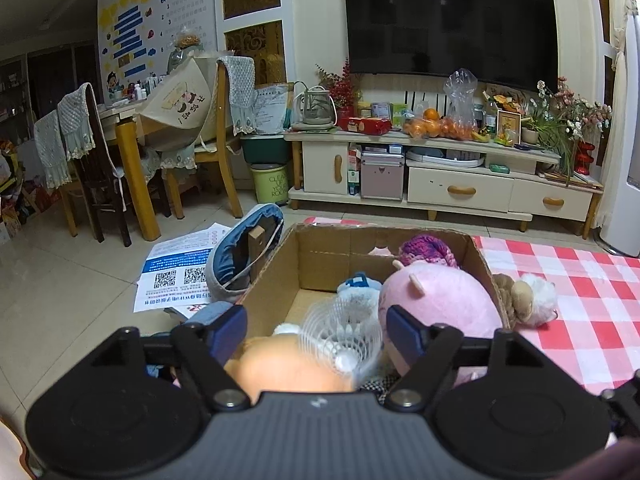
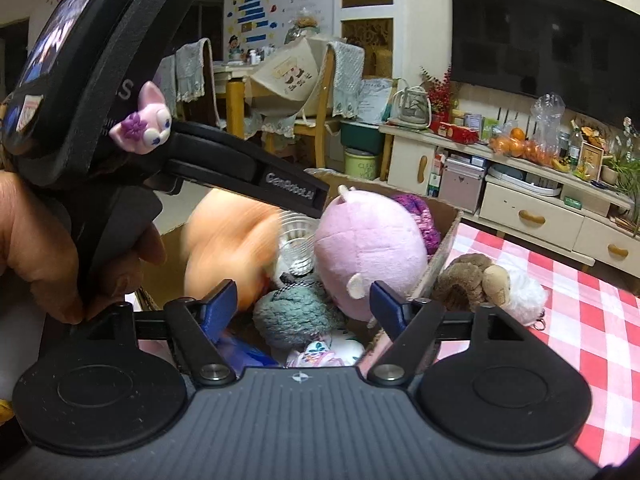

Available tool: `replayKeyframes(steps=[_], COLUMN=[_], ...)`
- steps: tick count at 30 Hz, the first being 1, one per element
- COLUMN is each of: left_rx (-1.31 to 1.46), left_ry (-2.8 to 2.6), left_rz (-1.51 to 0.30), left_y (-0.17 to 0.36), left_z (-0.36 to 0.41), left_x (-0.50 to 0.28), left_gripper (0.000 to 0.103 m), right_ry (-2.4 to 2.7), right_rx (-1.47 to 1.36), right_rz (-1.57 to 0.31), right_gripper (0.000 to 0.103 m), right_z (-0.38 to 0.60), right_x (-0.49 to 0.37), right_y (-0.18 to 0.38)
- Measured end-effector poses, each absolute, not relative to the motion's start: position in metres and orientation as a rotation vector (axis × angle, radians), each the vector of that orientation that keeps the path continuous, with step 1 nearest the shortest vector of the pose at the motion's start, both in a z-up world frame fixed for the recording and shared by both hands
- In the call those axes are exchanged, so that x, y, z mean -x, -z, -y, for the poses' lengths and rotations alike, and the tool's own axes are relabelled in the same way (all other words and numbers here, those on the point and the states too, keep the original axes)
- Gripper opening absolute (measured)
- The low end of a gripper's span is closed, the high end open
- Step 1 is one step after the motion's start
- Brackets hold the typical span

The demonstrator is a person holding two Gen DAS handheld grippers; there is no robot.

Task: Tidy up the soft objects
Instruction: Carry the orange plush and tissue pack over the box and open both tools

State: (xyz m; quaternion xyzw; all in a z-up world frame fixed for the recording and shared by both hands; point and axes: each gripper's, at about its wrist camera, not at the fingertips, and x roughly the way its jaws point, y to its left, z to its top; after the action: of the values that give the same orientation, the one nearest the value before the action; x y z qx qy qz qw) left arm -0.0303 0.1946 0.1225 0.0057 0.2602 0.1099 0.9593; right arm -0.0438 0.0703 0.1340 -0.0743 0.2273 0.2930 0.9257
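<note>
A cardboard box [image 1: 320,256] stands on the checked tablecloth and holds soft toys. My left gripper [image 1: 316,334] is open above the box, over a blurred orange plush [image 1: 280,368] and a white net-wrapped item [image 1: 340,332]. A pink pig plush [image 1: 444,300] and purple knit piece [image 1: 428,250] lie in the box. A brown-and-white sheep plush [image 1: 528,298] lies outside the box's right wall. My right gripper [image 2: 302,308] is open and empty over a grey-green yarn ball [image 2: 296,316]. The left gripper's finger [image 2: 288,188] crosses above the orange plush [image 2: 228,240].
The red-and-white checked tablecloth [image 1: 580,300] extends right of the box. Papers [image 1: 180,268] and a blue-grey bag [image 1: 244,252] lie on the floor to the left. A TV cabinet [image 1: 440,184] and dining chairs [image 1: 100,160] stand beyond.
</note>
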Motion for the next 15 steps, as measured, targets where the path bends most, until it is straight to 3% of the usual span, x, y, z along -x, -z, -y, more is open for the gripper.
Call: replayKeyframes(steps=[15], left_rx=[-0.056], left_ry=[-0.202], left_rz=[-0.525], left_y=[-0.124], left_z=[-0.173], left_x=[0.025], left_gripper=[0.082], right_ry=[-0.509], right_rx=[0.068], right_rz=[-0.434], right_gripper=[0.1], right_z=[-0.031], right_x=[0.047], right_y=[-0.138])
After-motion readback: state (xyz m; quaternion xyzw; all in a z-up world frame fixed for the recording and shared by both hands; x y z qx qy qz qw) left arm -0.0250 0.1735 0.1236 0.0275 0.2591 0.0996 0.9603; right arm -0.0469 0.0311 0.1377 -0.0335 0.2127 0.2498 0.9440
